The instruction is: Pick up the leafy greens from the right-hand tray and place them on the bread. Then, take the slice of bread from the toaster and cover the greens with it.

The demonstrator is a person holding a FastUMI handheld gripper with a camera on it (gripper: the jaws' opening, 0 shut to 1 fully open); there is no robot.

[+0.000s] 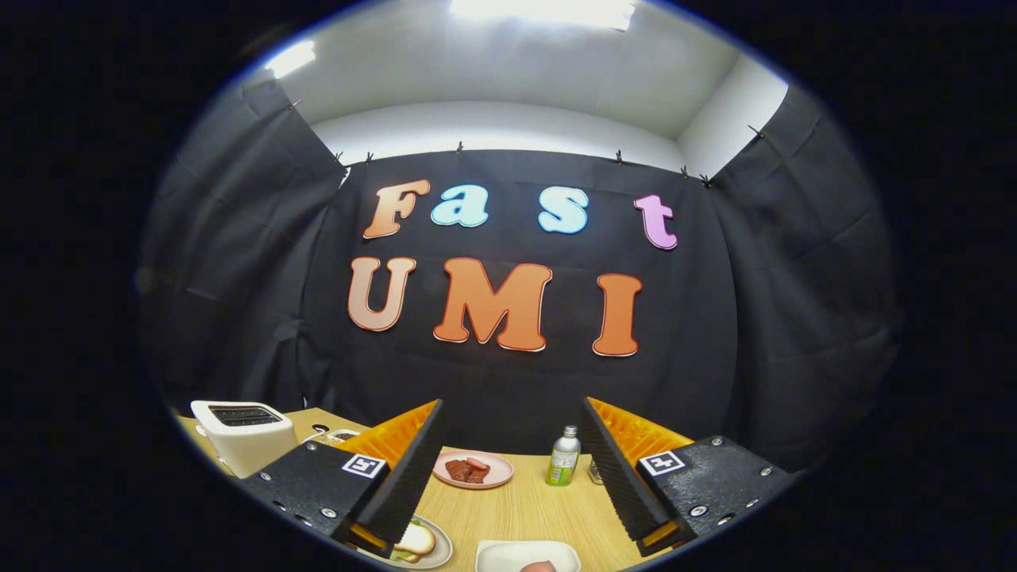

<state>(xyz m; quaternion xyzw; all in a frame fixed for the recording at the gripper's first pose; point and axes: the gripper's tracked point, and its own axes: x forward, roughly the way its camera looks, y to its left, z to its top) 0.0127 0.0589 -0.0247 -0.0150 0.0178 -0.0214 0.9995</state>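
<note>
My gripper [512, 403] is held open high above the wooden table [524, 504], with nothing between its fingers. A white toaster [238, 433] stands on the table beyond the left finger; its top slots look dark, and I cannot tell if bread is inside. Under the left finger lies a round plate [439, 552] with a slice of bread [417, 540] on it. A bit of leafy green [414, 523] shows at the bread's far edge. Close below, between the fingers, sits a white tray [508, 554] with a small reddish item [539, 566] at its near side.
A pink plate [494, 477] with pieces of red meat [467, 469] sits mid-table between the fingers. A small bottle with a green label [564, 457] stands near the right finger. A little dish [342, 434] lies behind the toaster. Black cloth walls close the booth.
</note>
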